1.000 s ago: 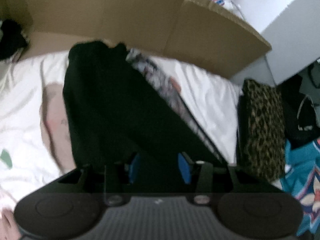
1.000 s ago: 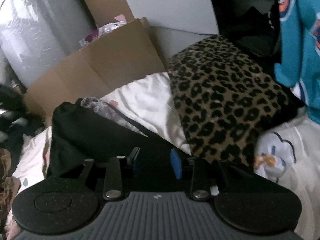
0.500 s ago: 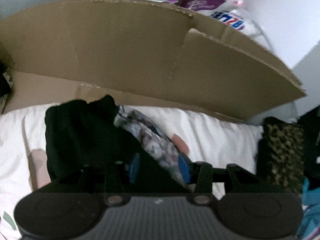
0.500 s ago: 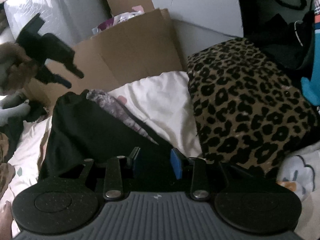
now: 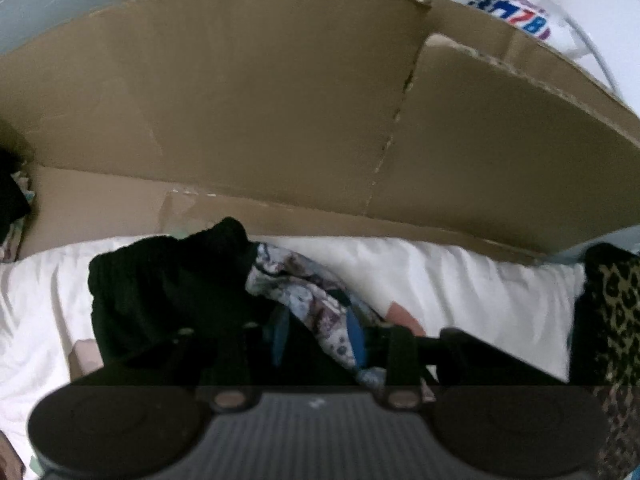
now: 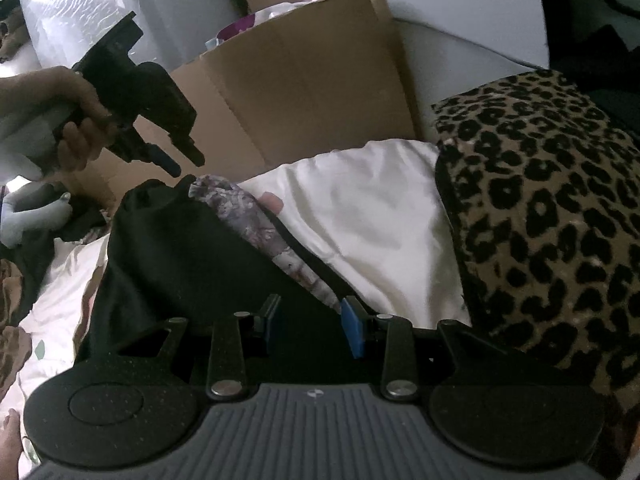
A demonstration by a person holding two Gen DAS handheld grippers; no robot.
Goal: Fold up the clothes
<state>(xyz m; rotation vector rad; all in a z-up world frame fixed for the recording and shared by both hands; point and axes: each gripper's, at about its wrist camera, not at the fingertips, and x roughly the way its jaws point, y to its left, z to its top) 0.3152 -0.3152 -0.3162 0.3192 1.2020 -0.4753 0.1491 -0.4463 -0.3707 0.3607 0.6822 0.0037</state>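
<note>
A black garment (image 6: 180, 248) with a pale floral lining (image 6: 256, 224) lies folded on the white bed sheet (image 6: 372, 208). My right gripper (image 6: 312, 330) is open low over its near end, blue pads apart. My left gripper (image 6: 184, 164) is held in a hand above the garment's far end, fingers apart and empty. In the left wrist view the left gripper (image 5: 318, 338) is open above the black cloth (image 5: 160, 292) and floral lining (image 5: 308, 300).
A tall cardboard sheet (image 5: 280, 100) stands behind the bed. A leopard-print pillow (image 6: 552, 216) lies at the right. Dark clothes and a grey soft toy (image 6: 32, 216) are at the left. Teal fabric and bags sit further back.
My left gripper has moved forward along the garment to its far end and risen, now facing the cardboard. My right gripper has stayed at the near end, shifting only slightly.
</note>
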